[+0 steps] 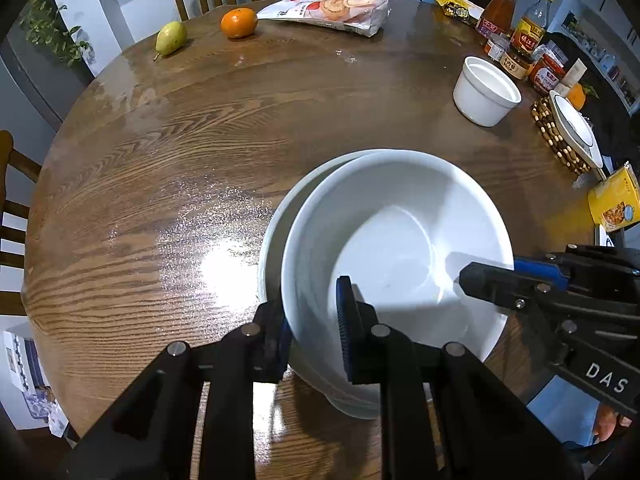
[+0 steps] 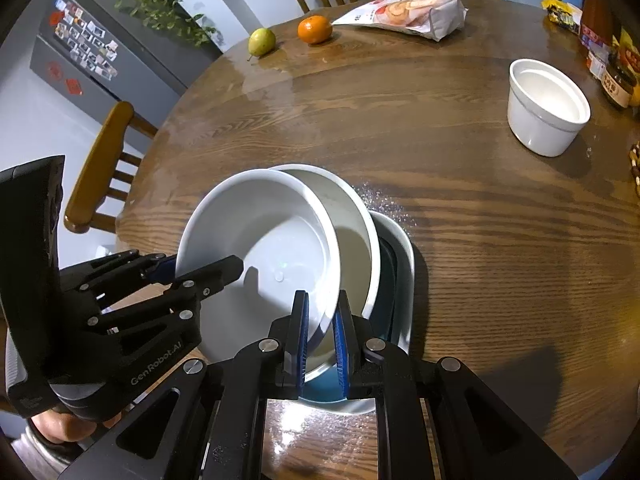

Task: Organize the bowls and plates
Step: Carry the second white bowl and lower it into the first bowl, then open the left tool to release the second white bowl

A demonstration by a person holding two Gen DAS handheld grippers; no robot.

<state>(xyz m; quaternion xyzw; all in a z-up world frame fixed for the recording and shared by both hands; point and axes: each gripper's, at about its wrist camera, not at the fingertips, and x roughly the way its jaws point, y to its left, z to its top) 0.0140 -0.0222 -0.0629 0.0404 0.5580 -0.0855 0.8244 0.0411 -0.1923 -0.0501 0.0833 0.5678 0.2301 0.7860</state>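
A large white bowl (image 1: 400,248) is held tilted over a second white bowl (image 1: 276,224) on the round wooden table (image 1: 168,160). My left gripper (image 1: 316,332) is shut on its near rim. My right gripper (image 2: 322,336) is shut on the opposite rim, and it shows at the right of the left wrist view (image 1: 504,280). In the right wrist view the held bowl (image 2: 264,248) leans on the second bowl (image 2: 356,232), which sits in a white dish with a dark blue inside (image 2: 400,264). A small white bowl (image 1: 484,92) stands at the far right.
A pear (image 1: 171,38), an orange (image 1: 239,22) and a snack bag (image 1: 332,10) lie at the far edge. Jars and bottles (image 1: 524,44) crowd the far right, with a plate on a beaded trivet (image 1: 576,132) and a yellow box (image 1: 616,204). Chairs ring the table.
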